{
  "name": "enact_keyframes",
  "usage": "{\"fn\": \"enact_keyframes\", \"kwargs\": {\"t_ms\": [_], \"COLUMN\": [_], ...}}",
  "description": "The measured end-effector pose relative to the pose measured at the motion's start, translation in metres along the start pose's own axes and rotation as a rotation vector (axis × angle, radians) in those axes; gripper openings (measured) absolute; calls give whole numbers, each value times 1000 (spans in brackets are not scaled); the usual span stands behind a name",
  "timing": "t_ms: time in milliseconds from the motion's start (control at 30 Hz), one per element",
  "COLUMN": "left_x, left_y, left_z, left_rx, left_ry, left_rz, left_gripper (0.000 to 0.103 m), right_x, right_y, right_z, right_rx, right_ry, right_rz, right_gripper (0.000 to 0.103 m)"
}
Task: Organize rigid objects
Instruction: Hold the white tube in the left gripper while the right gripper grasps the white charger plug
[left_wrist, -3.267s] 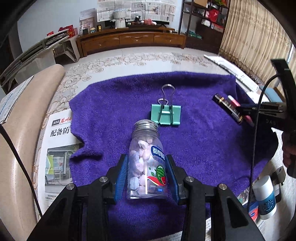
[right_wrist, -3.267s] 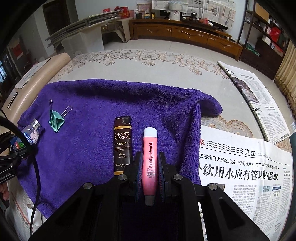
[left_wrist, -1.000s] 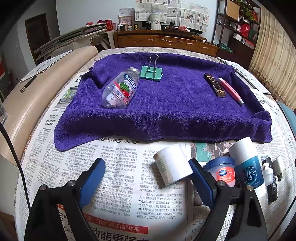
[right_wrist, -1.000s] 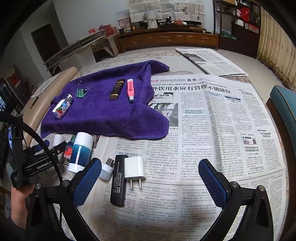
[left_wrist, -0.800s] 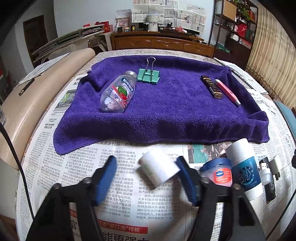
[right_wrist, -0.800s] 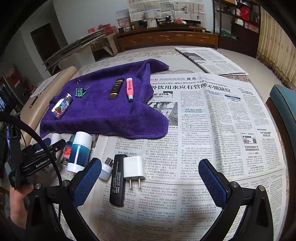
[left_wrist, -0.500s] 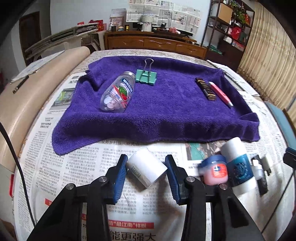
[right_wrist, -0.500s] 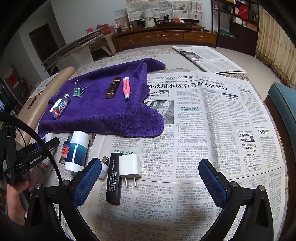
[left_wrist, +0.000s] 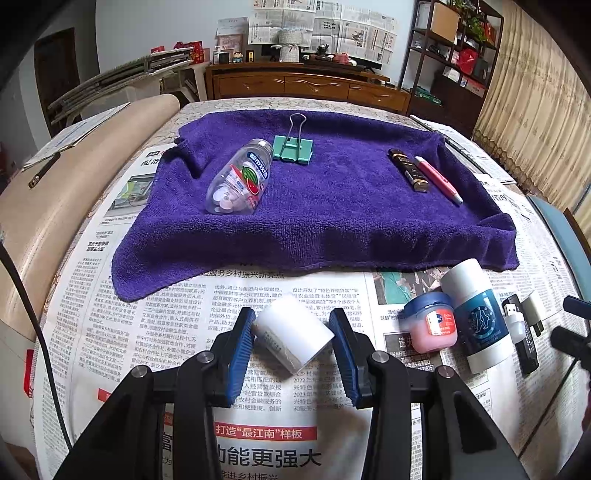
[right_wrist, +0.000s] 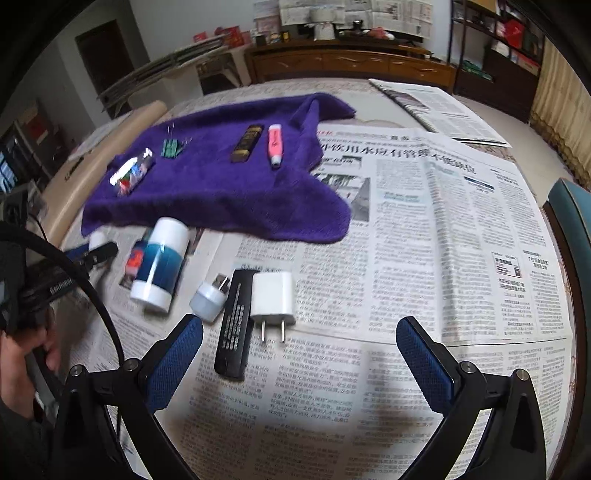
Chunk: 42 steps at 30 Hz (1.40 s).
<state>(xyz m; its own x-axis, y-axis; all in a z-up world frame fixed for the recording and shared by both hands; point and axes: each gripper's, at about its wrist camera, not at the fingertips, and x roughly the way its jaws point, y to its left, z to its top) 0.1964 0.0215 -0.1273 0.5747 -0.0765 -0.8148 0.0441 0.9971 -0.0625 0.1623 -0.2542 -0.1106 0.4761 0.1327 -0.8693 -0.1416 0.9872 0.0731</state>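
My left gripper (left_wrist: 291, 338) is shut on a small white jar (left_wrist: 293, 334) and holds it over the newspaper in front of the purple towel (left_wrist: 332, 206). On the towel lie a clear candy bottle (left_wrist: 238, 182), a green binder clip (left_wrist: 293, 149), a dark lighter (left_wrist: 408, 170) and a pink pen (left_wrist: 437, 180). My right gripper (right_wrist: 299, 358) is open and empty, just short of a black USB stick (right_wrist: 235, 328) and a white charger plug (right_wrist: 272, 299).
On the newspaper right of the left gripper lie a pink-and-blue Vaseline tub (left_wrist: 430, 323), a blue-and-white tube (left_wrist: 476, 314) and a small white USB light (right_wrist: 209, 295). A beige padded edge (left_wrist: 55, 192) runs along the left. Newspaper (right_wrist: 443, 221) covers the table to the right.
The left gripper has closed on the white jar and lifted it slightly. The right gripper has moved closer to the USB stick and charger plug, still open.
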Motion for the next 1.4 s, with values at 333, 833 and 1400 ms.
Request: {"fn": "enact_keyframes", "kwargs": {"t_ms": [333,833,1400], "left_x": [2,2,-13], "left_y": [3,4,8], "left_z": [2,3,5], "left_rx": [-13,-10,-25], "left_ry": [3,1,-29], "left_rz": [-19,-4,-44], "left_gripper": [40,40,40], "right_x": [19,35,14], "right_y": [-7,2,-1], "right_z": [3,8,3], "right_rx": [19,-36,-13], "right_ry": [-25,-77,-87], "right_rz": [-32,-100,-44], "right_gripper": [91,65,27]}}
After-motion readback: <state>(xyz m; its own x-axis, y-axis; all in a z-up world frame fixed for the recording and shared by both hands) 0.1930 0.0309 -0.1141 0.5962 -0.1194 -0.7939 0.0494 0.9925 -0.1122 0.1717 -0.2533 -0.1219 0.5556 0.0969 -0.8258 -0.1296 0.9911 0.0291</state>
